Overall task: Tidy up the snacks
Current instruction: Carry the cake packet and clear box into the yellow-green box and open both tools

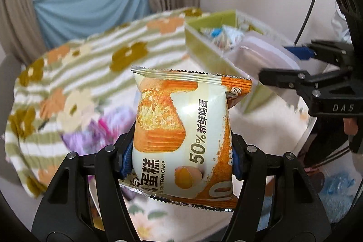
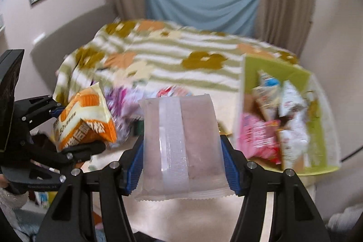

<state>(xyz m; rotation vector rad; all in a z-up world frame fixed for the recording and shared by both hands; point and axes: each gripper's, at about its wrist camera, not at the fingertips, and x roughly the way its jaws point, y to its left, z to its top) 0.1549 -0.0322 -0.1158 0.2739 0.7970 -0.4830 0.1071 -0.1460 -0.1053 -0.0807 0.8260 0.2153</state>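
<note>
Left gripper (image 1: 182, 155) is clamped on an orange-and-cream chiffon cake packet (image 1: 183, 128), blue pads pinching its two long sides, packet held up off the bed with its long axis running away from the camera. And the right gripper (image 2: 181, 162) has its own load, squeezing a frosted, translucent snack pack (image 2: 181, 146) across its width, crimped ends near and far.

Now the relation that matters: the green box (image 2: 275, 69) sits on the right side of the flowered blanket (image 2: 163, 53), already stuffed with wrappers. From the right wrist it lies just ahead and to the right; from the left wrist it's farther off, up and right, with the right gripper between. So I'd judge the right hand is nearer and best placed to drop first, the cake packet following across.

Reading the labels: "50%" beside the characters 新鲜鸡蛋, "CHIFFON CAKE" under 蛋糕, a cake slice and an egg yolk pictured. "DAS" is moulded on the right gripper's body. Print on the frosted pack: none readable. Box contents too blurred to read.
</note>
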